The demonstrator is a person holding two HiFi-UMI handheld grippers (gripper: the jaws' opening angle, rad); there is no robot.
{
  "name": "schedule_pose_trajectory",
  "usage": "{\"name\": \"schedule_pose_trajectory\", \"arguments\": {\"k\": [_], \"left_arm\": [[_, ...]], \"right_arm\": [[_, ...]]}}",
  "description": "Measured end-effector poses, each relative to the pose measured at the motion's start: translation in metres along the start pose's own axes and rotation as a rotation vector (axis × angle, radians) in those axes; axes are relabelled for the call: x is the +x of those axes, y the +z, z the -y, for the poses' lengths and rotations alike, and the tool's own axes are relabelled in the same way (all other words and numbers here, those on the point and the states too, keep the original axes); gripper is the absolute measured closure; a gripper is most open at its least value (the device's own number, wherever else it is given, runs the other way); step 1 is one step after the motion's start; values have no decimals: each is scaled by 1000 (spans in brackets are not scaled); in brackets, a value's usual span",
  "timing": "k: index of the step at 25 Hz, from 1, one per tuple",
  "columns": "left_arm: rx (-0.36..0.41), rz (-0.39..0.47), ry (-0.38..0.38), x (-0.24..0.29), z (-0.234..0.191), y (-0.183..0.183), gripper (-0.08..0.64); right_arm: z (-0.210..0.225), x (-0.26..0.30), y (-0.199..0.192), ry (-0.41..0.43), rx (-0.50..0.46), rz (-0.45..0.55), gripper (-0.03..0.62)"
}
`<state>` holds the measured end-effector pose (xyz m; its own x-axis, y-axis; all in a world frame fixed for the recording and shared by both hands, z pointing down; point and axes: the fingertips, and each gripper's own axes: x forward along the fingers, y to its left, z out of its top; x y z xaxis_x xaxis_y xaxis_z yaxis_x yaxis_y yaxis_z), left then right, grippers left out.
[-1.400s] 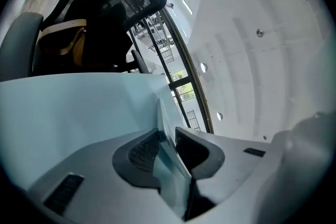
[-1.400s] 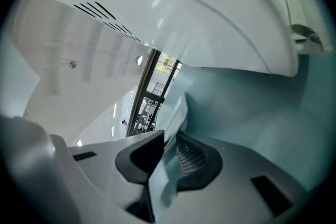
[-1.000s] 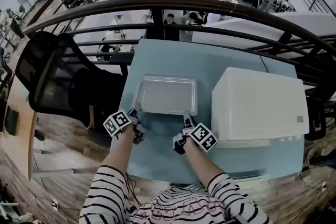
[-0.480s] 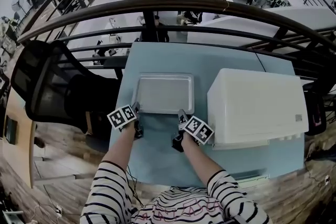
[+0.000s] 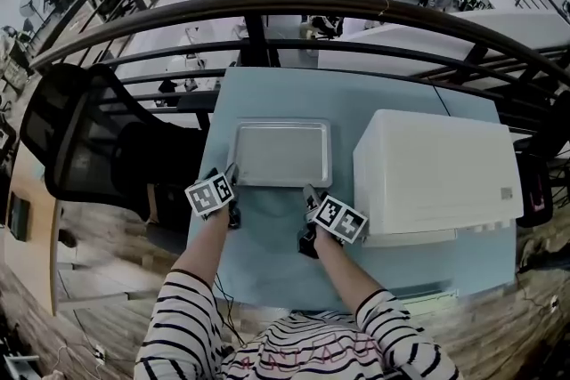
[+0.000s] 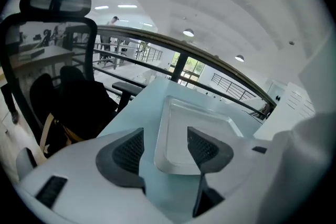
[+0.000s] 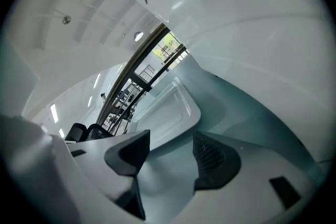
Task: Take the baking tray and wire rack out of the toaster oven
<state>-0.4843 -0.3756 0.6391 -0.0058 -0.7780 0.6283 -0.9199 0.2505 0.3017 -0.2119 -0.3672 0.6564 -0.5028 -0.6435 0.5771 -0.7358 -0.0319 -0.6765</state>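
In your head view, the tray [image 5: 282, 153] lies flat on the table [image 5: 356, 107], left of the oven [image 5: 436, 173]. Your left gripper [image 5: 230, 180] is at its near left corner and your right gripper [image 5: 309, 194] at its near right corner.

In the left gripper view, your jaws have just been opening. They stand apart, and the tray's corner shows between them, unpressed.

In the right gripper view, your jaws have also just been opening and gape wide, with the tray just ahead.

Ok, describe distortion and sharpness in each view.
Head view: heavy fisheye, the railing bows into an arc; baking tray stays sharp. Left gripper view: black corners, tray clear. Right gripper view: scene tilted, toaster oven pale and featureless.
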Motion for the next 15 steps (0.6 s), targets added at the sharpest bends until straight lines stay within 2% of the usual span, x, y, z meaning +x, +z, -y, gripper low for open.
{"name": "schedule_pose_trajectory", "arguments": {"k": [3, 9, 11, 15], "left_arm": [[70, 55, -9, -20, 4, 7, 319], [121, 158, -67, -74, 15, 12, 321], [127, 194, -97, -94, 21, 9, 335], [141, 253, -149, -138, 33, -3, 412]], "right_arm": [[-11, -9, -4, 28, -72, 17, 341], [-40, -47, -7, 102, -239, 79, 349], [-44, -64, -8, 121, -281, 102, 391], [-46, -104, -14, 142, -349, 160, 460]]}}
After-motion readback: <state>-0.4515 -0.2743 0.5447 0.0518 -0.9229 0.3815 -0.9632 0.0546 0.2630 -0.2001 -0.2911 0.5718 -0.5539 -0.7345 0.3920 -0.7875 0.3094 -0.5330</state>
